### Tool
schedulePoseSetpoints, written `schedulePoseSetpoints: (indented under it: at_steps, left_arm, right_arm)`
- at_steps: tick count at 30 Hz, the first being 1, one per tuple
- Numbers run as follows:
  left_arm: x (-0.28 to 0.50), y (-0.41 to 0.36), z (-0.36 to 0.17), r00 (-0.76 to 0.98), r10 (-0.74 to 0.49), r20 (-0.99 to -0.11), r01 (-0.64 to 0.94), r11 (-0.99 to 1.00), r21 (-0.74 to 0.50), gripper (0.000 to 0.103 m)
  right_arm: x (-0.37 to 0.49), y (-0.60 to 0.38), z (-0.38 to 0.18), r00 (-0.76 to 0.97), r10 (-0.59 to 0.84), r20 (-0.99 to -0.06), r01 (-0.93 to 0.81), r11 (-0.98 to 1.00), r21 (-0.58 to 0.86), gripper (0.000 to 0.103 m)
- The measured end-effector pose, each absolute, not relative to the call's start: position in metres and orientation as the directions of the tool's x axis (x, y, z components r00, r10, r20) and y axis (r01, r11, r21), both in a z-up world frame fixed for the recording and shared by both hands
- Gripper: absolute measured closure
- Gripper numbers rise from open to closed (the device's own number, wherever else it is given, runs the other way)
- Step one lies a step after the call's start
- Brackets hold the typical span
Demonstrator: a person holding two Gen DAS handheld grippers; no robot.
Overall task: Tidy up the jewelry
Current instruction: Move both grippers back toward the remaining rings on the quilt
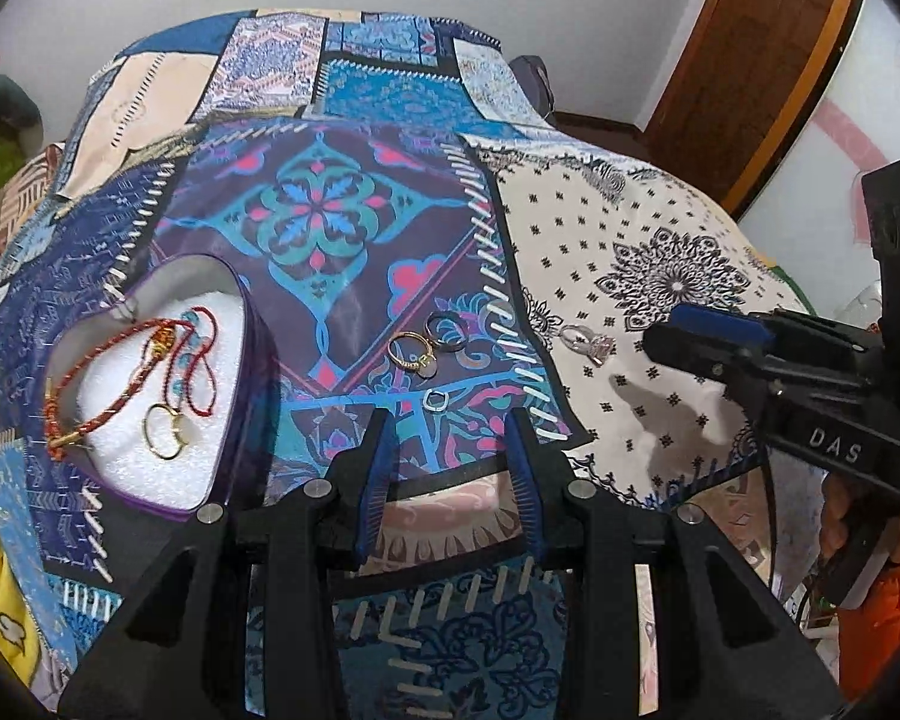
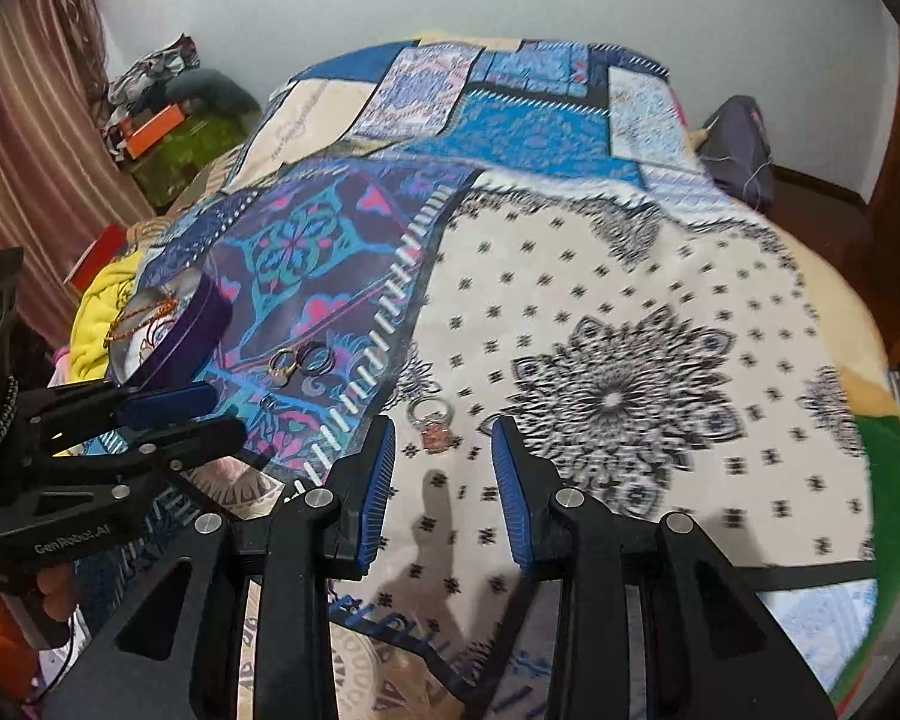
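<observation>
A heart-shaped purple box [image 1: 252, 372] with white foam lies at left on the bedspread; it holds a red cord necklace [image 1: 120, 354] and a gold ring [image 1: 165, 429]. On the cloth lie a gold ring [image 1: 411, 351], a dark ring [image 1: 447, 330], a small silver ring [image 1: 434, 400] and a silver ring with a pink stone [image 1: 585, 345]. My left gripper [image 1: 450, 420] is open, just short of the small silver ring. My right gripper [image 2: 444, 432] is open, with the pink-stone ring [image 2: 432, 420] just ahead between its fingertips. The box [image 2: 180, 330] shows at left in the right wrist view.
The patterned bedspread [image 2: 630, 330] covers the whole bed. A yellow cloth [image 2: 99, 312] and clutter lie past the bed's left edge. A dark cushion [image 2: 741, 144] sits at the far right corner. A wooden door [image 1: 744, 60] stands at right.
</observation>
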State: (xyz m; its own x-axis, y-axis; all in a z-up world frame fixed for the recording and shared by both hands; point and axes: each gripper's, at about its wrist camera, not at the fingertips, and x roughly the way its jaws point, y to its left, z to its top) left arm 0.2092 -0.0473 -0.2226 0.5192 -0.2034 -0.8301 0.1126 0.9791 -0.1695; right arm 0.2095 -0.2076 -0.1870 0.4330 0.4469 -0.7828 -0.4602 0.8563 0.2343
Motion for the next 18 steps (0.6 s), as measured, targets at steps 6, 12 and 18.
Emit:
schedulePoseSetpoints:
  at_steps: [6,12,18]
  left_arm:
    - [0.218,-0.049,-0.232,0.512,-0.193,-0.837,0.112,0.981,-0.157,0.070]
    - [0.224,-0.048,-0.237,0.515,-0.191,-0.836,0.110,0.982,-0.156,0.082]
    - [0.227,-0.048,-0.239,0.518,-0.188,-0.834,0.112,0.982,-0.151,0.090]
  right_arm:
    - [0.214,-0.198,-0.195,0.407,0.450,-0.795,-0.478,0.846,0.234,0.073]
    - [0.217,-0.192,-0.201,0.401,0.443,-0.802,-0.483,0.846,0.226,0.073]
    - [0.216,-0.185,-0.208,0.386,0.437,-0.812,-0.495,0.841,0.217,0.073]
